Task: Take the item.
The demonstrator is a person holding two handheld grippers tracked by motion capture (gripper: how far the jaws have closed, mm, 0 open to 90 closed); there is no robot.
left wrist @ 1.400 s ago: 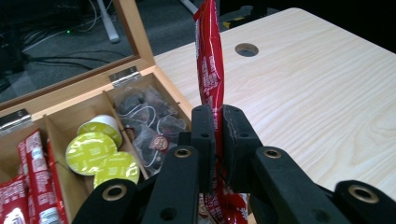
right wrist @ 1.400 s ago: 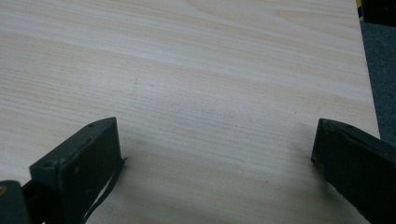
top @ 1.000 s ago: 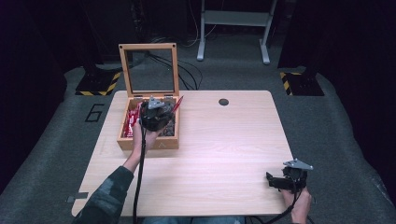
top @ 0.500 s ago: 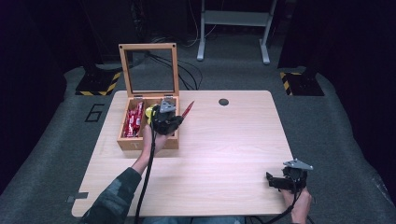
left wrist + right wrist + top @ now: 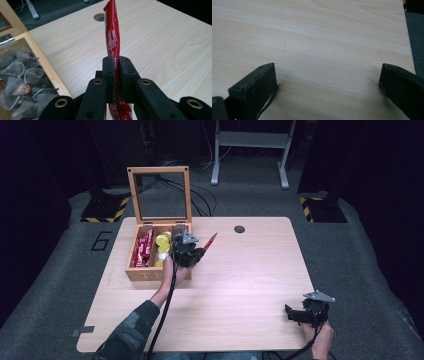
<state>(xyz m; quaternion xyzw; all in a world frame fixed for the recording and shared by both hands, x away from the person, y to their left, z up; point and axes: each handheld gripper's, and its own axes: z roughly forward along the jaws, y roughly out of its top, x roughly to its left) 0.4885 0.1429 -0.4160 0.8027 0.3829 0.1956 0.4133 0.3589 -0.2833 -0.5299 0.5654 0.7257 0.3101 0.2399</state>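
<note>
The left gripper [image 5: 196, 251] hangs over the right edge of the wooden box [image 5: 146, 273], its jaws clamped tight on a red sachet [image 5: 113, 37]. In the left gripper view the two pads meet flat against the packet near its lower end, so most of the sachet stands free beyond the jaws. Pinching a slim, floppy packet low and across its flat faces probably keeps it from folding or slipping while it is carried clear of the box.

The sachet is held in the air, touching neither the box nor the table [image 5: 260, 285]. Its long axis runs in line with the gripper, and in the high view its free end points up and to the right, away from the box and toward the small round hole [image 5: 239, 229] in the tabletop. The packet bends slightly along its length.

The box sits at the table's far left with its glass lid [image 5: 160, 195] propped upright, likely left so for free access to the compartments. More red sachets [image 5: 143, 249] fill the left one, yellow pieces [image 5: 161, 245] the middle one, and tea bags [image 5: 17, 82] lie in the one nearest the gripper.

The right gripper [image 5: 300, 315] rests low at the table's near right corner, well apart from the work, its jaws spread wide with nothing between them, seemingly waiting.
</note>
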